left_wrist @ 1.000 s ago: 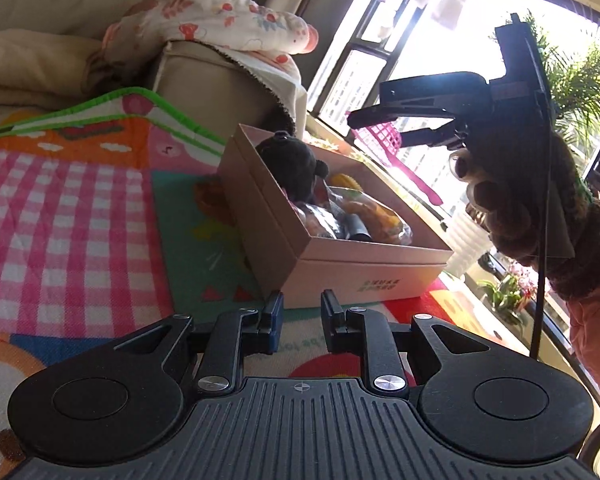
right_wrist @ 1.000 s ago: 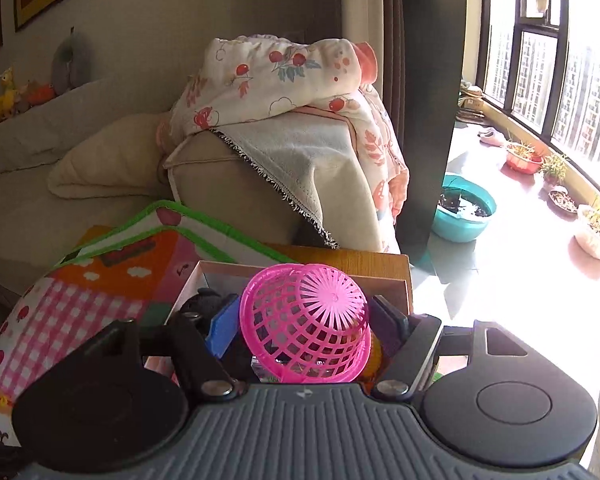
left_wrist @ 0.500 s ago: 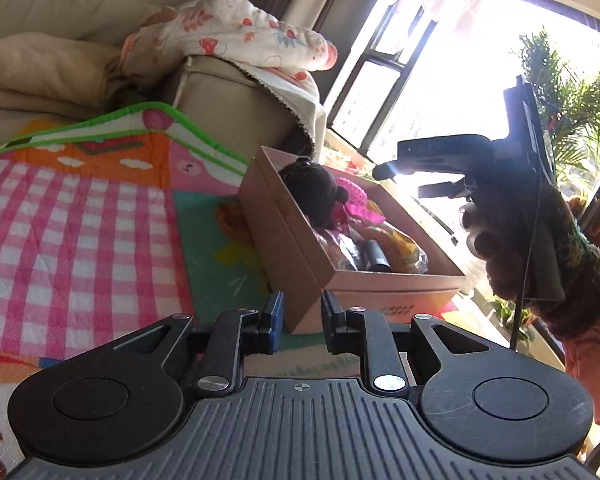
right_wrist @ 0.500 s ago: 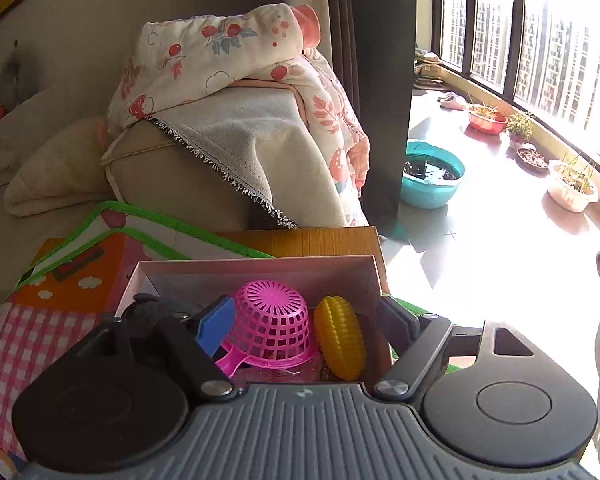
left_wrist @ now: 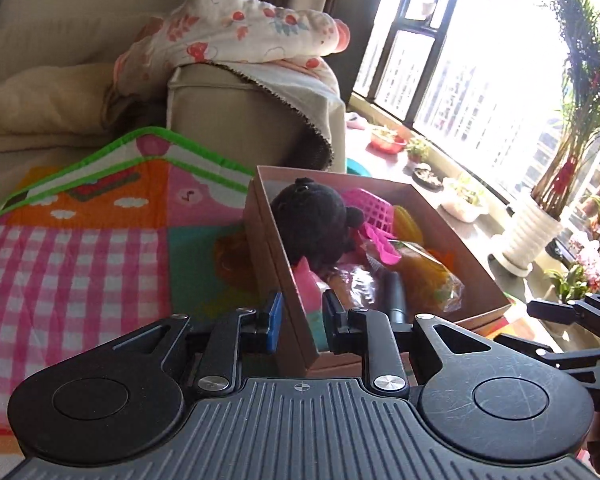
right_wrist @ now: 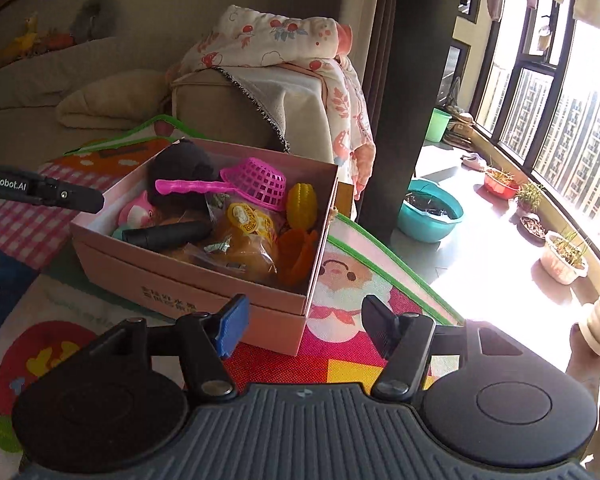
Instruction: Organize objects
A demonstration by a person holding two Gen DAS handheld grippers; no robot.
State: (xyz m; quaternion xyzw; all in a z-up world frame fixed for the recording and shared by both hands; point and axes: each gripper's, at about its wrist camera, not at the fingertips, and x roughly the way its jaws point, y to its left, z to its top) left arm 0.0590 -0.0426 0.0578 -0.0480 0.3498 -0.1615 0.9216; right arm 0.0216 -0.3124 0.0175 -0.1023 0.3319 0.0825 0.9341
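Observation:
An open pink cardboard box (right_wrist: 188,280) sits on the play mat. It holds a black plush (right_wrist: 180,168), a pink strainer (right_wrist: 256,180), a yellow toy corn (right_wrist: 302,200), a bagged orange snack (right_wrist: 248,232) and a black cylinder (right_wrist: 164,234). My right gripper (right_wrist: 304,320) is open and closing, with nothing between its fingers, just short of the box's near right corner. My left gripper (left_wrist: 300,316) has its jaws narrowly apart and opening. The box's left wall (left_wrist: 276,248) lines up with the gap; I cannot tell whether the pads touch it.
A beige sofa arm (right_wrist: 228,112) draped with floral cloth stands right behind the box. The colourful play mat (left_wrist: 80,264) spreads to the left. A teal basin (right_wrist: 430,210), plant pots (right_wrist: 562,256) and a white planter (left_wrist: 532,232) line the sunny window side.
The pink strainer left my right gripper's jaws and now lies in the box. That gripper drew back and down to the box's near corner. My left gripper closed in on the left wall.

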